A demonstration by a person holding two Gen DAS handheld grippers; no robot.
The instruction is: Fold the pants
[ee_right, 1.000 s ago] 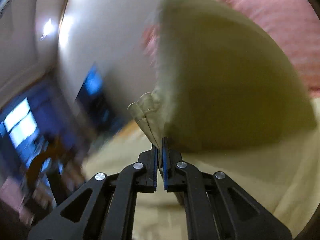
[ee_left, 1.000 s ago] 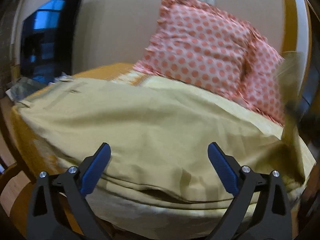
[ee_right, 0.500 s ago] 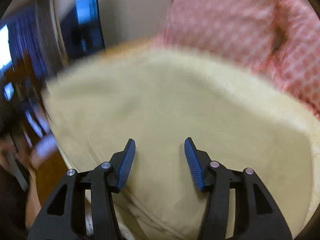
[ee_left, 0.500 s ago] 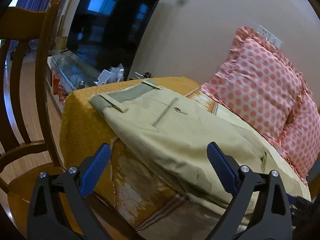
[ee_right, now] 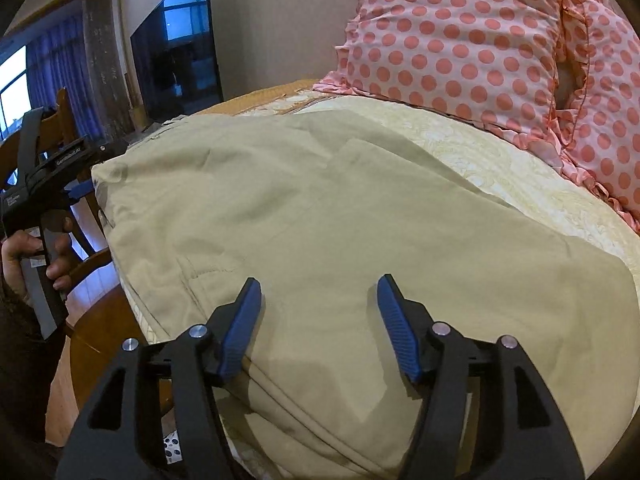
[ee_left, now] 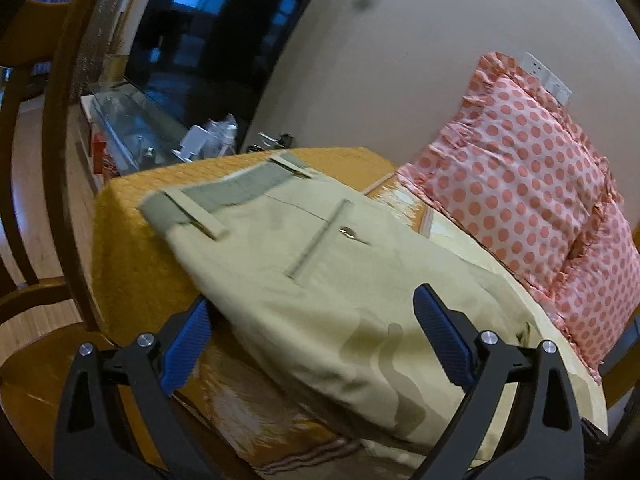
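My left gripper (ee_left: 316,336): blue fingers (ee_left: 186,350) spread wide, gripping nothing, hovering above the khaki pants (ee_left: 320,276). My right gripper (ee_right: 318,328): fingers (ee_right: 394,326) likewise parted and empty, poised over the pants' cloth. The pants lie folded on the bed (ee_left: 132,248), waistband (ee_left: 236,192) toward the bed's far corner near the television (ee_left: 208,44), long axis running alongside the polka-dot pillows (ee_right: 452,36).

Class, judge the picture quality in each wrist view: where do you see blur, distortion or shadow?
Left wrist view: strong fisheye bending of the wall, slight blur on the pants. Right wrist view: sharper; shadows fall on the pants below the open right gripper; dark lens corners in both.
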